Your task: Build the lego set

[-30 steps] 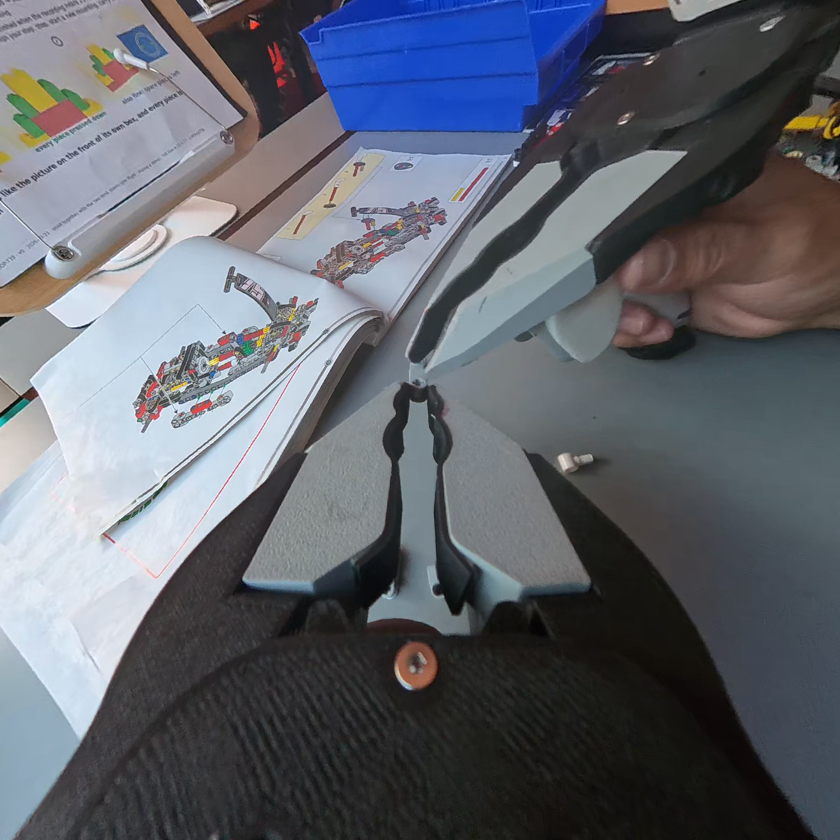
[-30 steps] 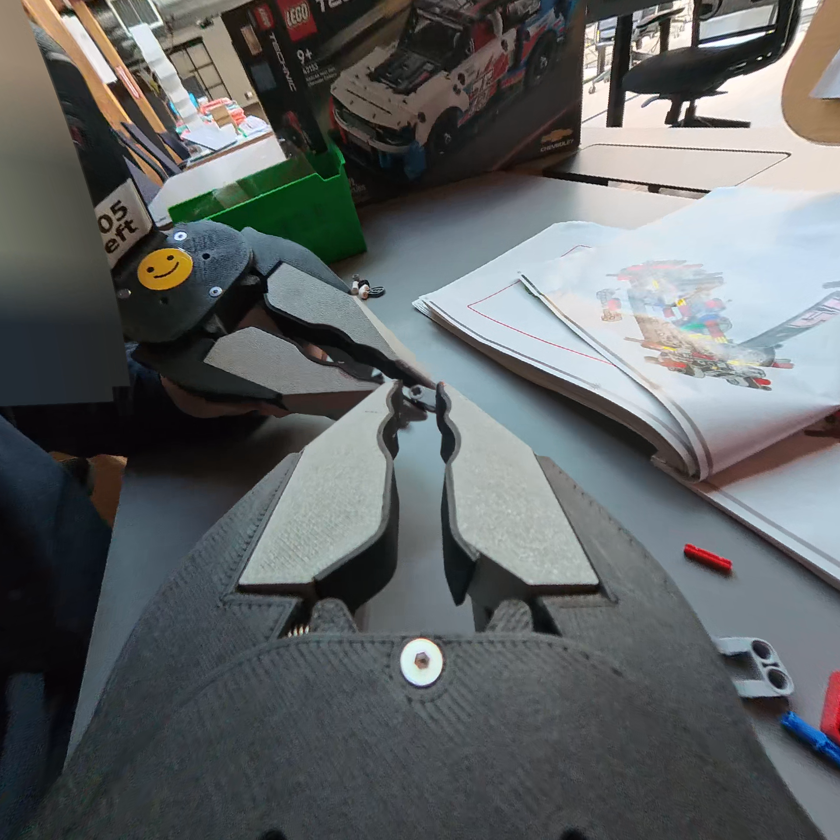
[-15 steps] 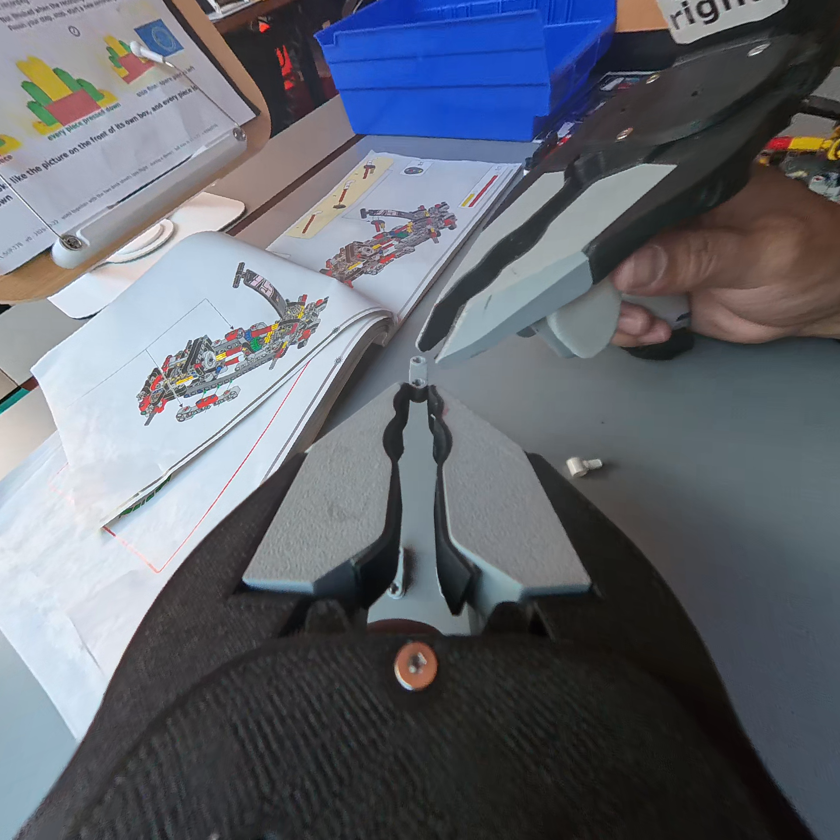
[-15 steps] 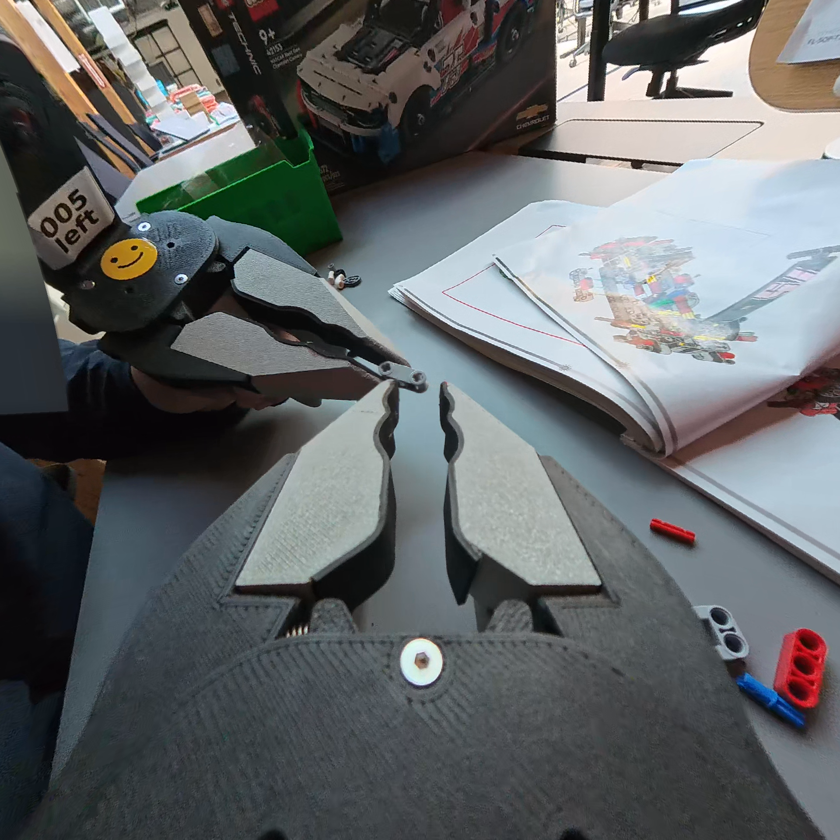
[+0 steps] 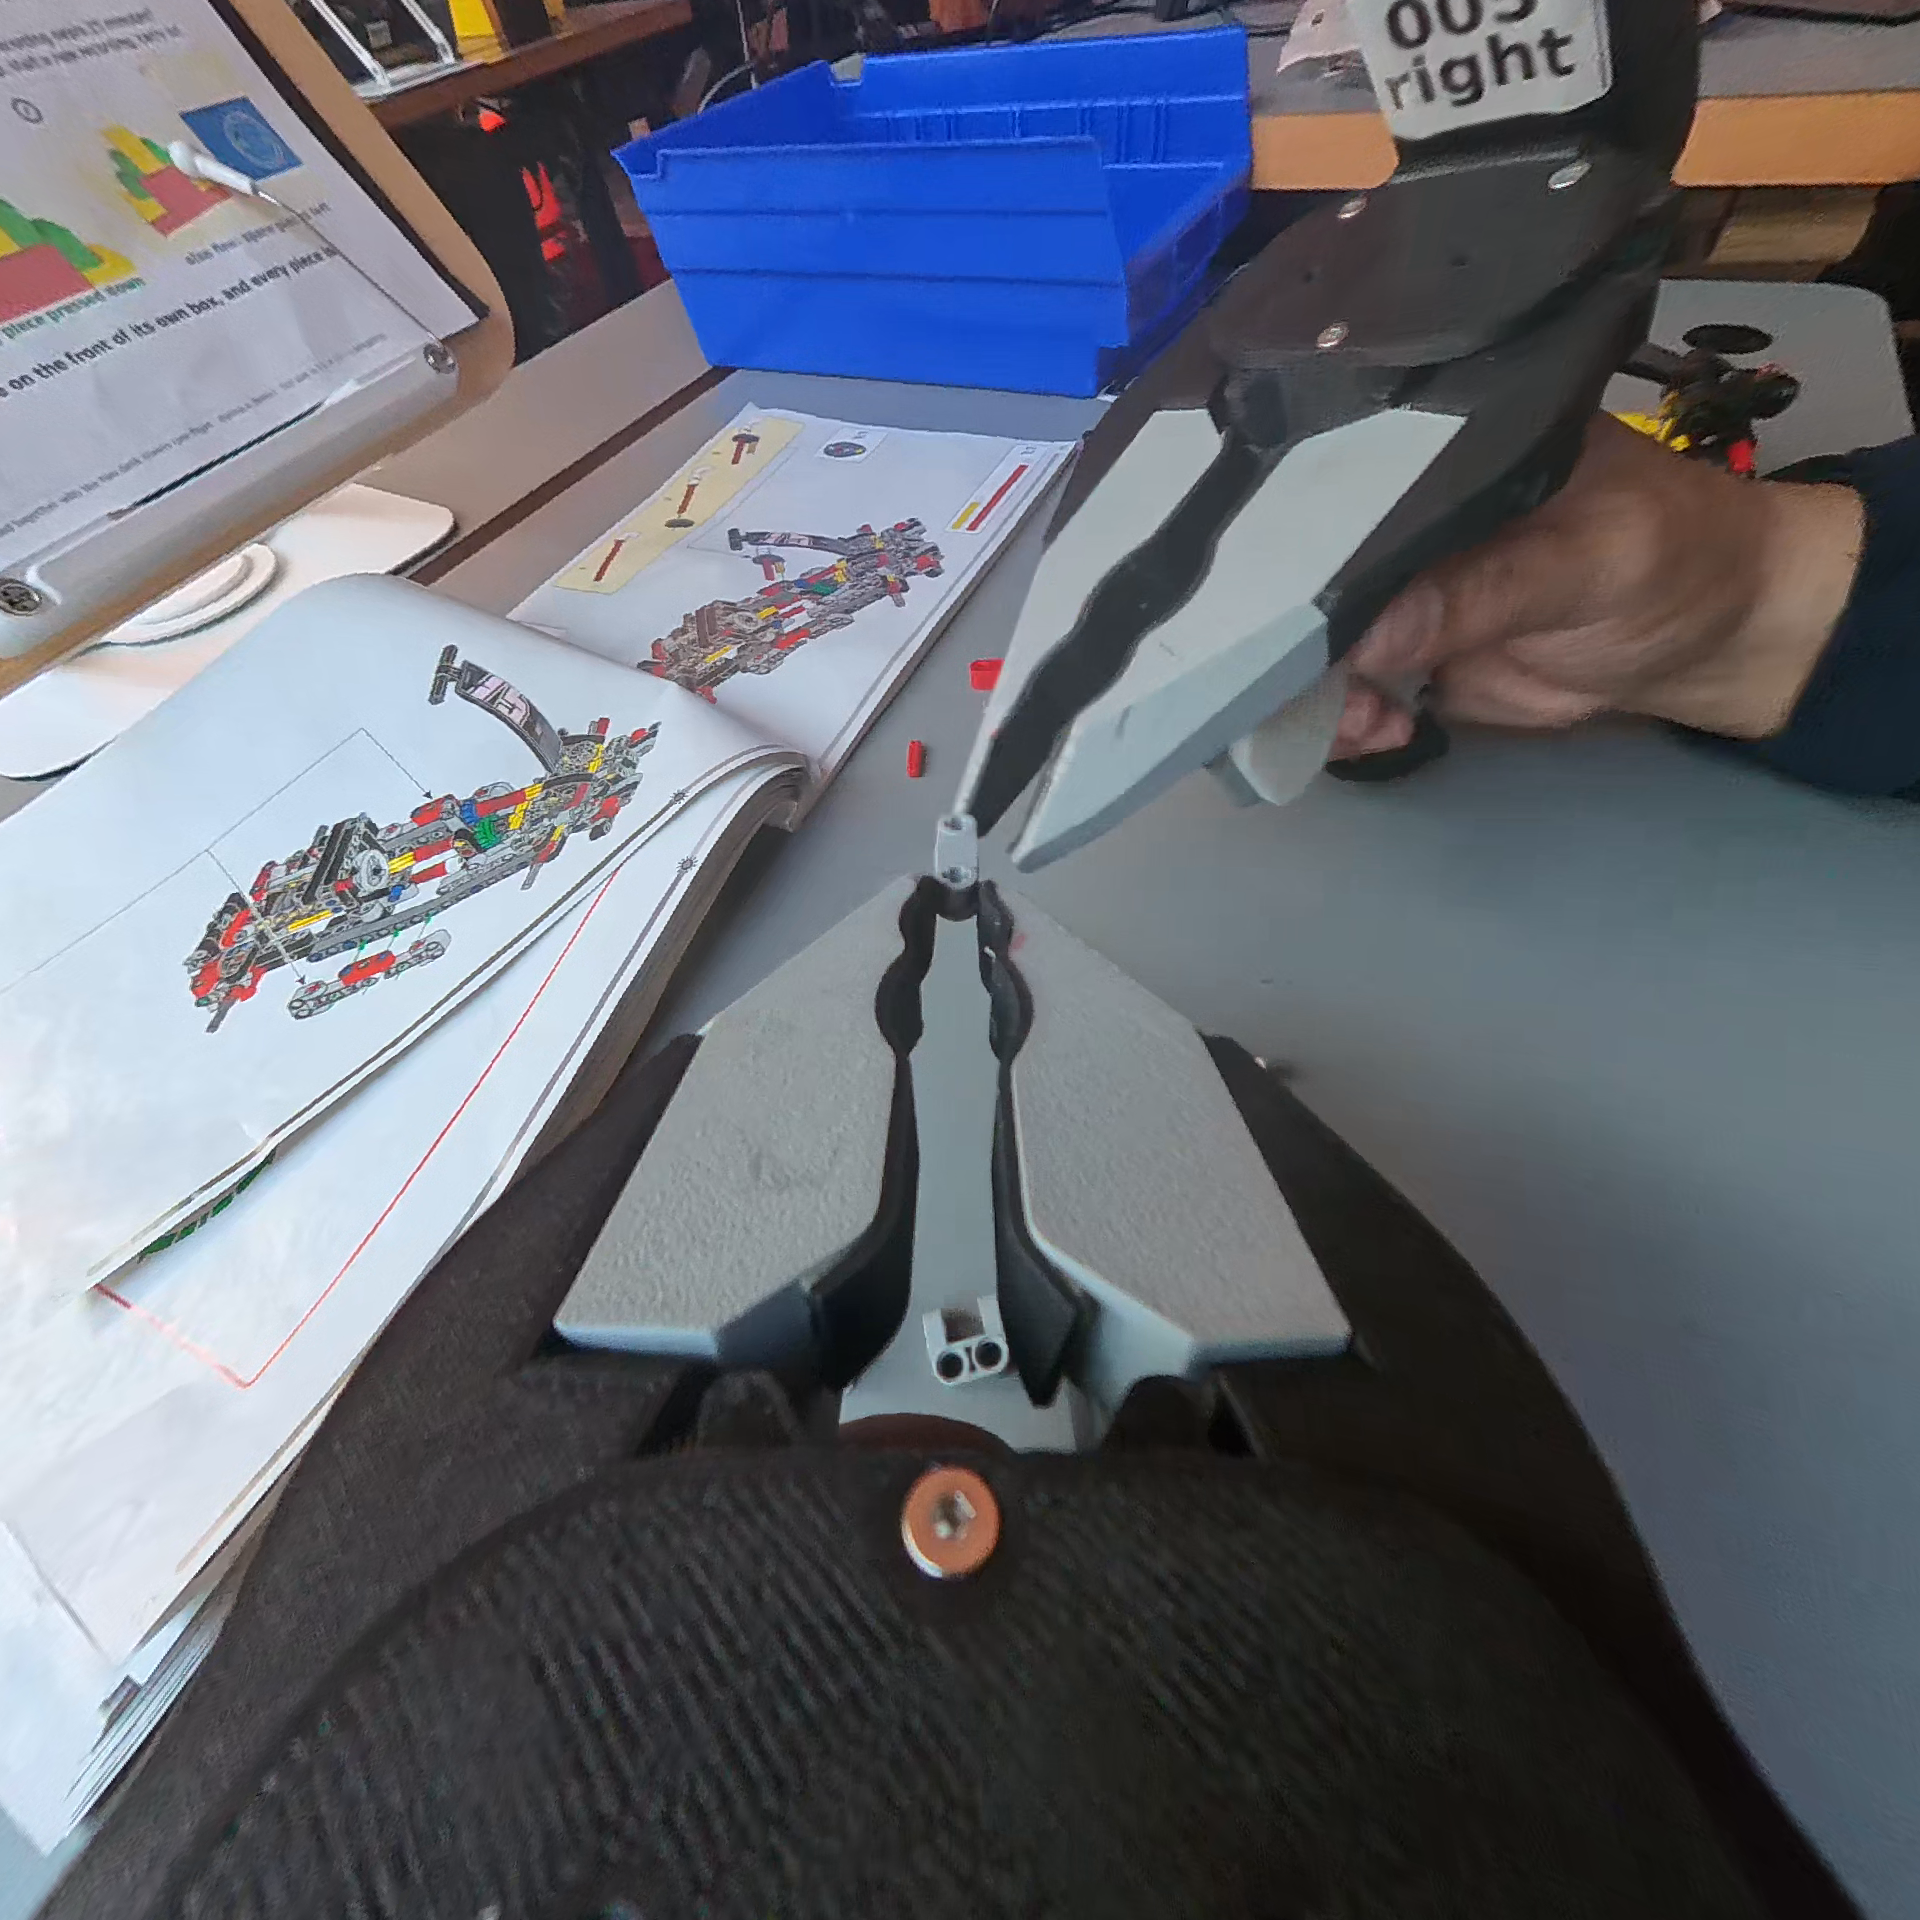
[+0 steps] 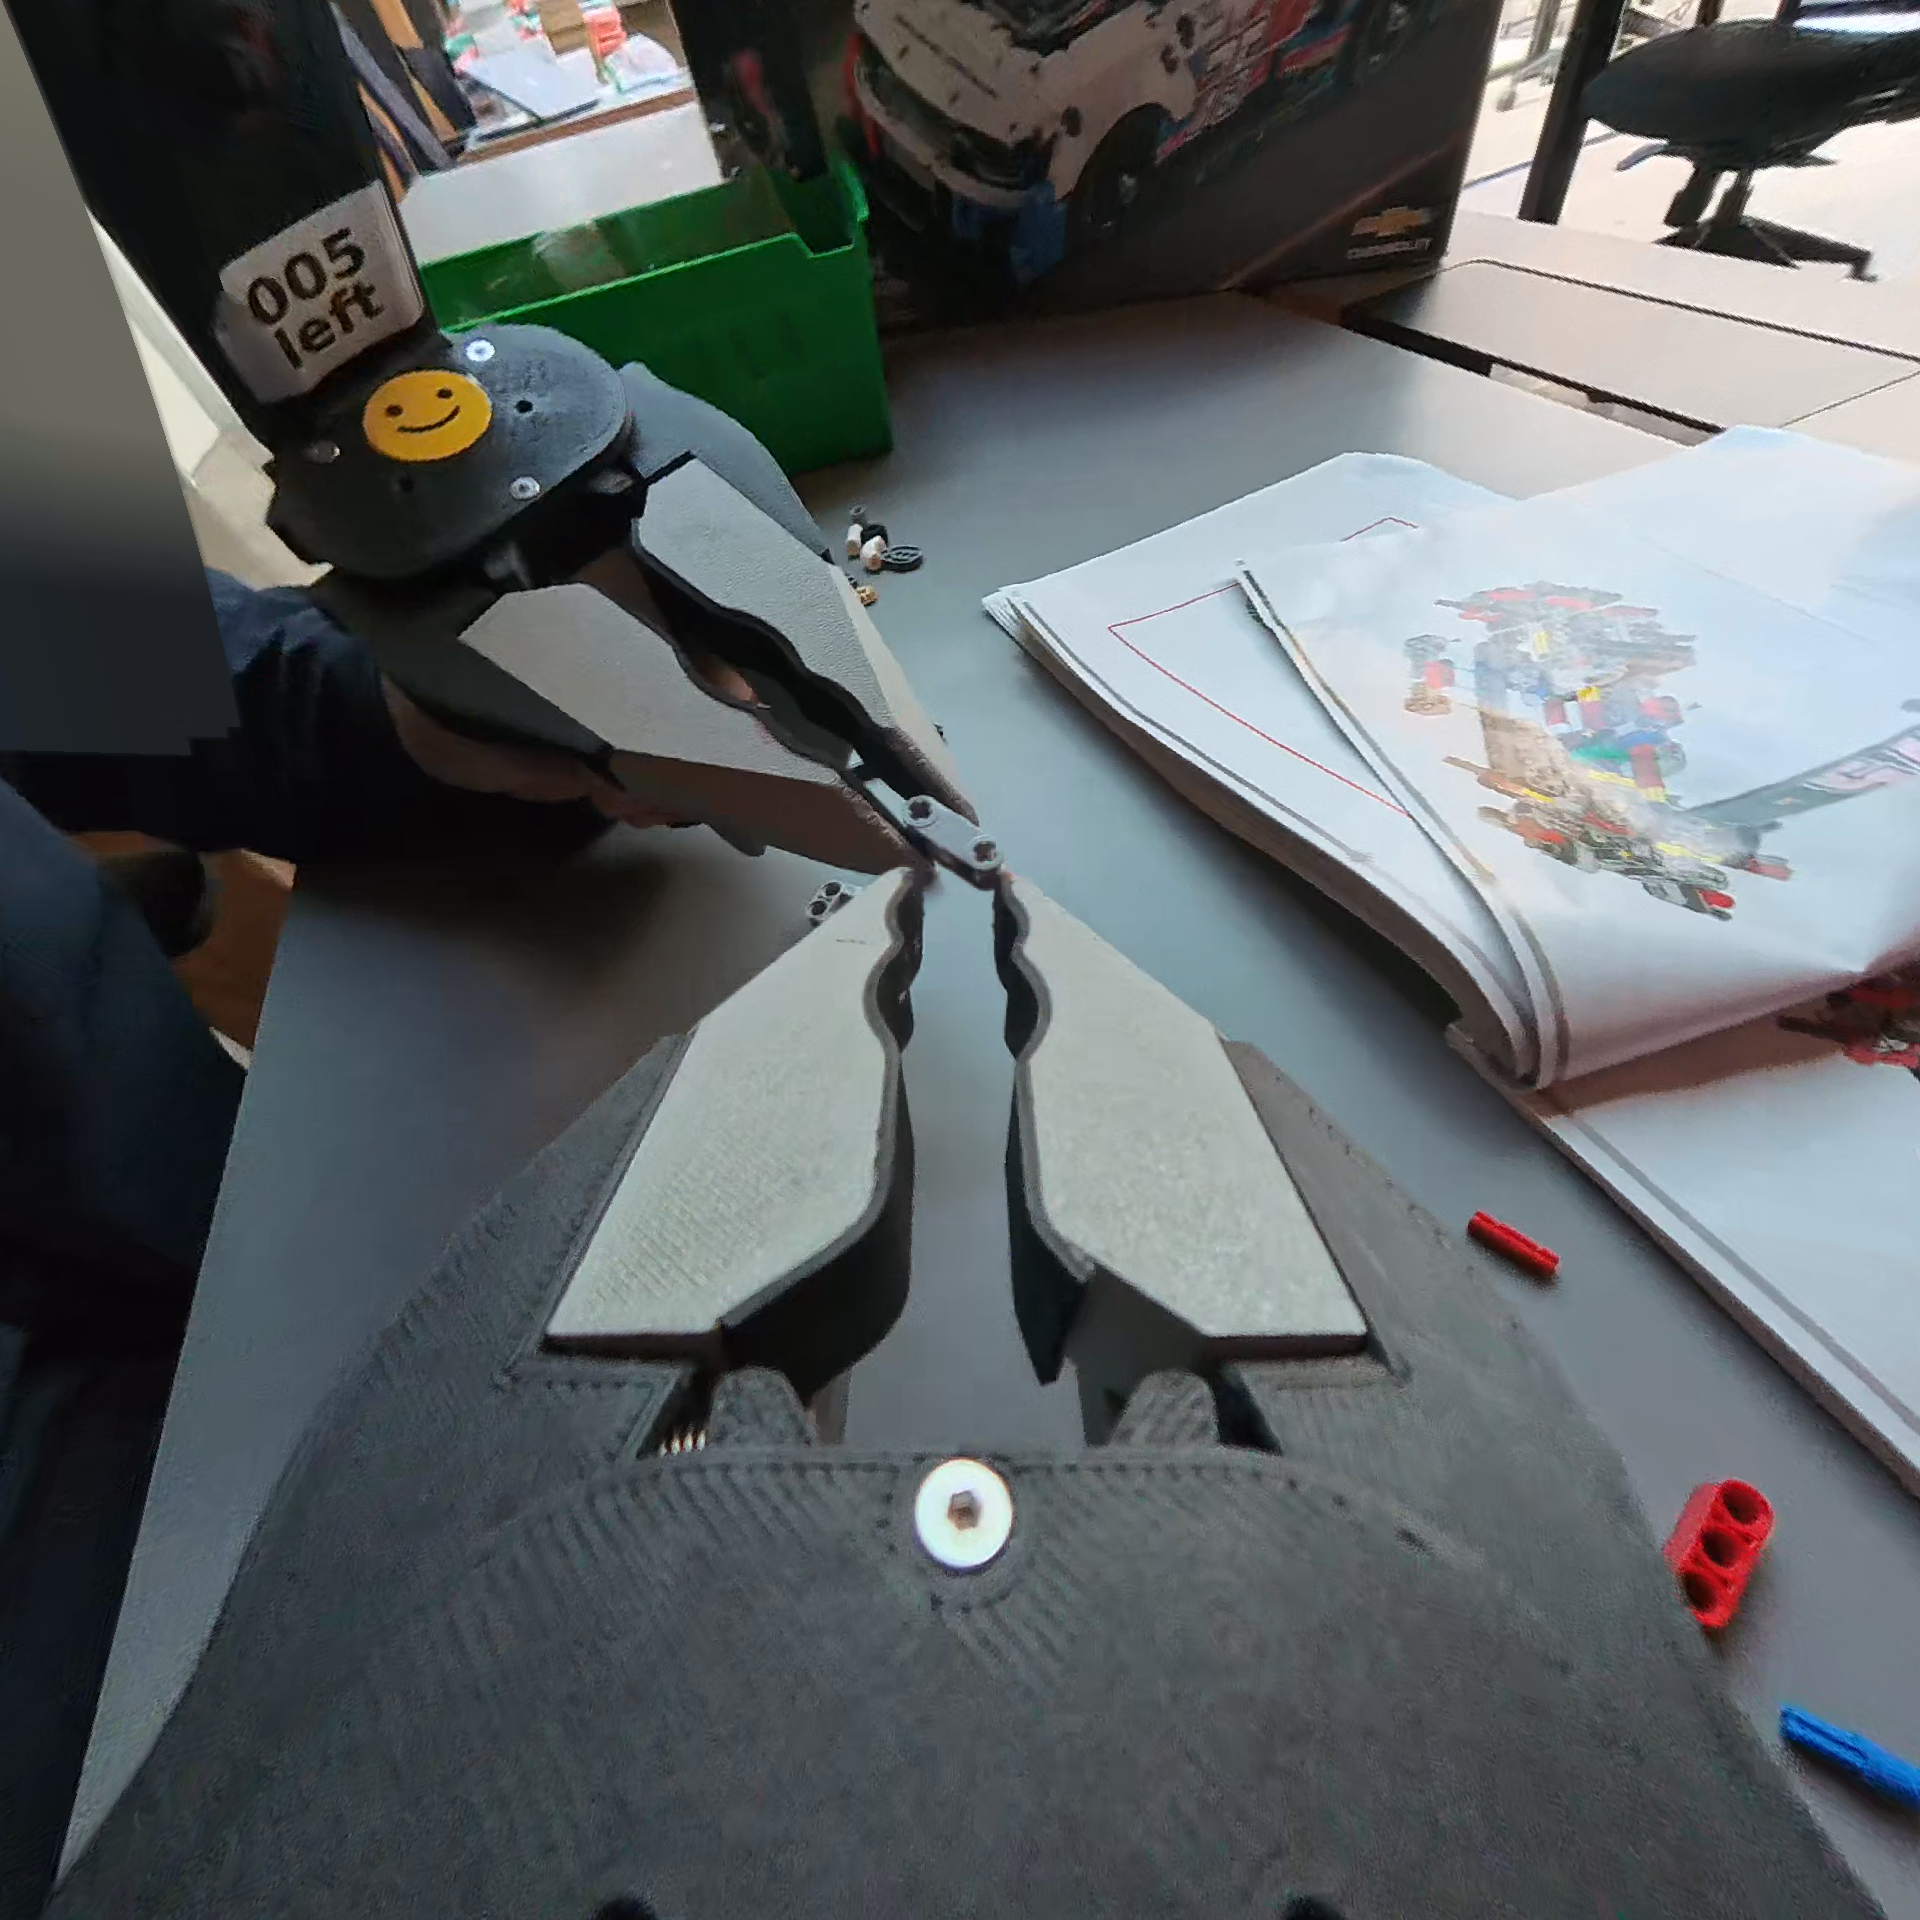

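My left gripper point(image 5: 951, 899) is shut on a small grey two-hole link point(image 5: 956, 847), which sticks out past its tips above the grey table point(image 5: 1507, 1039). The right wrist view shows the same link point(image 6: 951, 831) clamped in the left gripper point(image 6: 914, 821). My right gripper point(image 6: 958, 888) has its tips at the link's free end. In the left wrist view one right fingertip point(image 5: 977, 816) touches the link. The other point(image 5: 1029, 852) stands off it with a visible gap, so the right gripper point(image 5: 997, 831) is open.
An open instruction booklet point(image 5: 416, 831) lies to the left of the left gripper point(image 6: 1558, 779). A blue bin point(image 5: 935, 239), a green bin point(image 6: 675, 312) and a toy box point(image 6: 1143, 156) stand behind. A grey connector point(image 5: 966, 1351), red pin point(image 6: 1512, 1242), red beam point(image 6: 1720, 1558) and blue pin point(image 6: 1849, 1756) lie loose. Less than 4 cm separates the two grippers' tips.
The right gripper was at the link a second ago, drew back with wider jaws, and has now come back to the link's end with its jaws narrower. The left gripper kept hold of the link.
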Demonstrator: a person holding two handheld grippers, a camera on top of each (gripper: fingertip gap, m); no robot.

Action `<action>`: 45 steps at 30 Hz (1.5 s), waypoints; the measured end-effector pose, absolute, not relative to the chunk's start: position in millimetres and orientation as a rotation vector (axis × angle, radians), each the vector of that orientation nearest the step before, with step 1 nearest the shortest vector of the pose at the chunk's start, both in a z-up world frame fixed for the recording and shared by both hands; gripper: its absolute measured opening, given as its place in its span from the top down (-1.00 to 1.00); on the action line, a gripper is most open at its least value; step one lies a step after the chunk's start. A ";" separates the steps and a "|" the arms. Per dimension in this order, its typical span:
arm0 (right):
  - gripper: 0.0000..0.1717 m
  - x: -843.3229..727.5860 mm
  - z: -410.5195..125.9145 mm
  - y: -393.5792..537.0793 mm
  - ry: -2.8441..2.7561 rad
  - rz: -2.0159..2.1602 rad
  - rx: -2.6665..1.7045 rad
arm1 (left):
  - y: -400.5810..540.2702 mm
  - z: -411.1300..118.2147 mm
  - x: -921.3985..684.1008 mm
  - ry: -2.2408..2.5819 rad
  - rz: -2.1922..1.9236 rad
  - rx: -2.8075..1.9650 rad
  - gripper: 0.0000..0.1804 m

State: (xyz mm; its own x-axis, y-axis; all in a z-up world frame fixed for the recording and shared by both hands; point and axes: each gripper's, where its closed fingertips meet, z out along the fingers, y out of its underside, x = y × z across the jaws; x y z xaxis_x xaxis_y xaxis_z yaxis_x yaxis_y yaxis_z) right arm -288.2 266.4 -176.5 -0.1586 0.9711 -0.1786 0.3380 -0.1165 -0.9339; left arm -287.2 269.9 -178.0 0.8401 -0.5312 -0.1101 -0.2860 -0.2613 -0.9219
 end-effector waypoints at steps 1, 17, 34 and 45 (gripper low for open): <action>0.85 -287.5 -177.3 266.7 -1.539 1.271 -1.478 | 268.3 -176.9 -285.3 0.622 -0.283 -1.856 0.94; 0.93 -265.0 -181.0 251.3 -1.881 1.065 -1.377 | 244.5 -182.0 -260.2 0.700 -0.650 -1.926 0.69; 0.59 -283.5 -189.9 298.3 -1.952 0.692 -1.609 | 285.1 -195.1 -411.9 0.178 -0.268 -2.155 0.64; 0.46 -392.7 -238.6 371.4 -1.891 0.373 -1.813 | 290.2 -245.0 -446.5 0.157 0.022 -2.351 1.00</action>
State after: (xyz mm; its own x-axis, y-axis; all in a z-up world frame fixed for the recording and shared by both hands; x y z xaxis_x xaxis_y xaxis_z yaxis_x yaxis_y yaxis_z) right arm -392.7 371.4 -238.6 0.0023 0.9874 0.1581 0.8533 0.0805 -0.5152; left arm -446.5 290.2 -245.0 0.9922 -0.1071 -0.0632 -0.1204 -0.6997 -0.7042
